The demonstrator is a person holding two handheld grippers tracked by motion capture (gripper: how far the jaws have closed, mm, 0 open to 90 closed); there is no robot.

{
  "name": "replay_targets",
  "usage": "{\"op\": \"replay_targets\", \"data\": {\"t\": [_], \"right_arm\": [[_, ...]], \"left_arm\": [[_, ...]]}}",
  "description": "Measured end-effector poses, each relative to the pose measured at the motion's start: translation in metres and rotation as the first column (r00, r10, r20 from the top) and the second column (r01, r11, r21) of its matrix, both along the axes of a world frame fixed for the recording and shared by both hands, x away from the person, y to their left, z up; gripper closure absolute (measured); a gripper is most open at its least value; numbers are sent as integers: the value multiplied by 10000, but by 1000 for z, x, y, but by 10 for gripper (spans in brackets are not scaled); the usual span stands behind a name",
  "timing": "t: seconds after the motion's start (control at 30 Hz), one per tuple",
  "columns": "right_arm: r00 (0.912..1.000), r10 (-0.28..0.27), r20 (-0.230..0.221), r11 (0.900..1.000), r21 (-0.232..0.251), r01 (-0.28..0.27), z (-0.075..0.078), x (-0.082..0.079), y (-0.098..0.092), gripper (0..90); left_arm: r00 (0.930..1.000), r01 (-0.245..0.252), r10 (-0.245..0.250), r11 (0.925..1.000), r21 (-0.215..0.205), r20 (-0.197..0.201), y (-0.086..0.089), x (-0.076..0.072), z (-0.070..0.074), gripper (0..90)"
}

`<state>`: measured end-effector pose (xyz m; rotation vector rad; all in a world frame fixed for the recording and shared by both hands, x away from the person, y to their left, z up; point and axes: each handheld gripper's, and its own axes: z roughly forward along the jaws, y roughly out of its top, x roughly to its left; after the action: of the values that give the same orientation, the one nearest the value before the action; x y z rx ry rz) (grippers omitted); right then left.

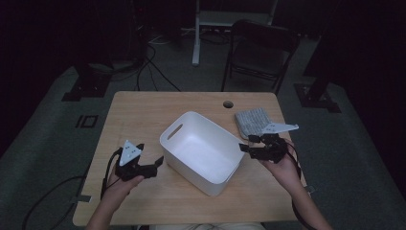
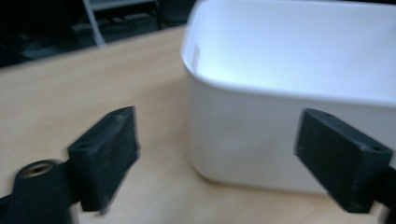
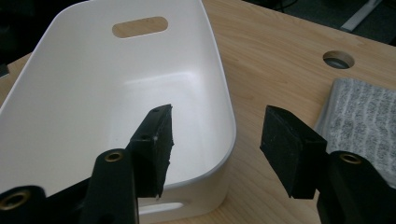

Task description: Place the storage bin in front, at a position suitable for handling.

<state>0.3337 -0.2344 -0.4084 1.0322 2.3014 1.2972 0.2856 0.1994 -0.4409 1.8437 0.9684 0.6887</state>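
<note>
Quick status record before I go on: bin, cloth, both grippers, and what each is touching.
bin: white bin, empty, middle of the wooden table, handle slots in its end walls
cloth: grey folded cloth, flat on the table beyond the bin's right end
left gripper: left gripper, open, beside the bin's left wall, holding nothing
right gripper: right gripper, open, straddling the bin's rim, pads not pressing

i can't read any words, numbers or signs from here. the white tub (image 1: 203,151) has no label on it, the grey cloth (image 1: 253,121) has only stripes, and the wooden tabletop (image 1: 143,115) is plain.
</note>
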Motion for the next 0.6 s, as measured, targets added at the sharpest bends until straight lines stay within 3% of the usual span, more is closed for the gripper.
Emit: {"op": "replay_targets", "data": {"t": [0.2, 0.3, 0.33, 0.43, 0.5, 0.57, 0.6], "right_arm": [[9999, 62, 127, 10000, 5, -62, 0, -2, -3, 451], [9993, -107, 345, 9998, -149, 112, 1, -3, -4, 453], [9998, -88, 190, 9998, 153, 85, -1, -2, -5, 461], [9993, -251, 294, 9996, 97, 248, -4, -1, -5, 463], [9993, -310, 215, 9993, 196, 306, -7, 2, -4, 492], [9997, -206, 113, 9996, 192, 204, -9, 4, -3, 519], [9996, -255, 151, 9997, -17, 255, -12, 7, 0, 548]], "left_arm": [[10000, -67, 67, 9993, 380, 2, -1, 29, 17, 150], [9997, -32, 37, 9997, 239, -228, 0, 41, 18, 278], [9993, 8, 2, 9997, 262, -363, -1, 47, 18, 319], [9982, 232, -230, 9997, 32, -556, -3, 53, 17, 343], [9983, 275, -261, 9992, 274, -514, -7, 58, 16, 385], [9969, 322, -306, 9993, 210, -723, -9, 62, 16, 449], [9946, 146, -102, 9990, 415, -1032, -11, 68, 15, 455]]}}
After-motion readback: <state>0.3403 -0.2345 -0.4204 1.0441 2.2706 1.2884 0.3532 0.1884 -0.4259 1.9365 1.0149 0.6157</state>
